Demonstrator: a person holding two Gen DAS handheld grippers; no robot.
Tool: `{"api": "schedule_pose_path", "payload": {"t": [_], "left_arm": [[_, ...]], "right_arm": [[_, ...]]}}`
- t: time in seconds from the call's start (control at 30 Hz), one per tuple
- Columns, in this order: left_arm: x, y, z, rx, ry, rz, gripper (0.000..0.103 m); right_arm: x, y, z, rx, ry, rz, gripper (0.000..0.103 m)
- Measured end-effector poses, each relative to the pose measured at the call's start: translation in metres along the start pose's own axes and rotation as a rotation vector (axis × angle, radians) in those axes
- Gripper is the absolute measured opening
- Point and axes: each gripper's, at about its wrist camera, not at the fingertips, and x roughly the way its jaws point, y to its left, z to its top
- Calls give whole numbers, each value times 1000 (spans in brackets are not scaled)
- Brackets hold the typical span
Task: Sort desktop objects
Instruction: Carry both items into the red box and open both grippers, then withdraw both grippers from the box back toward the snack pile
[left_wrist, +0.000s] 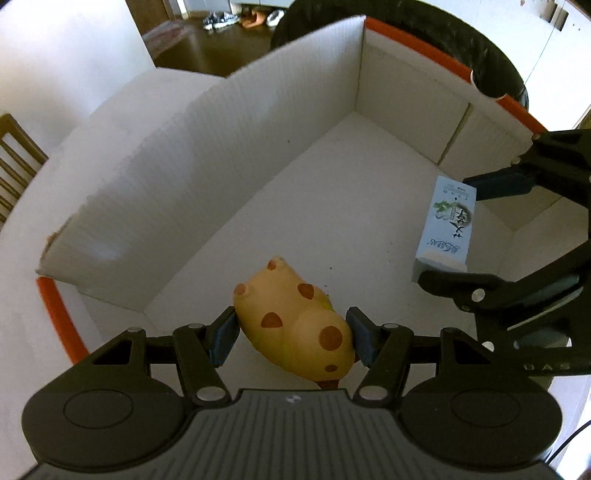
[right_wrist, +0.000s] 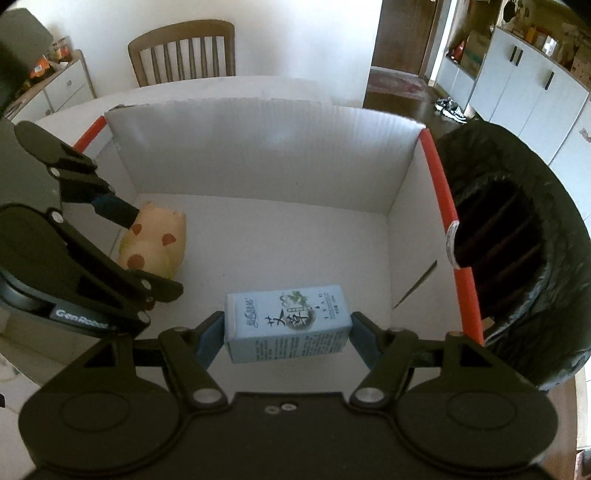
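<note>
My left gripper is shut on a yellow spotted toy pig and holds it inside a white box with orange rims. My right gripper is shut on a pale blue carton with Chinese print, held lengthwise between the pads over the box floor. In the left wrist view the carton and right gripper sit at the right. In the right wrist view the pig and left gripper sit at the left.
The box's white walls rise around both grippers. A black-lined bin stands just right of the box. A wooden chair is behind the white table. Cabinets line the far right.
</note>
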Motion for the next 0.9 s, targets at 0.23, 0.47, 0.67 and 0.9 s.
{"api": "schedule_pose_path", "payload": {"t": [0.23,0.47,0.67,0.9], "left_arm": [[7,-1,0,18,35,3,65],[5,0,-2,33,31,0,67],[-1,4,-6,30,18,-20,71],[-22,12,-2,4,-35,-49,73]], "right_arm": [[9,-2,-7,4,32,12,71],[14,-5,-7,16,47,18,72],[13,-5,-7,3,51,29,73],[-8,-2,-1,-17,13,45,77]]}}
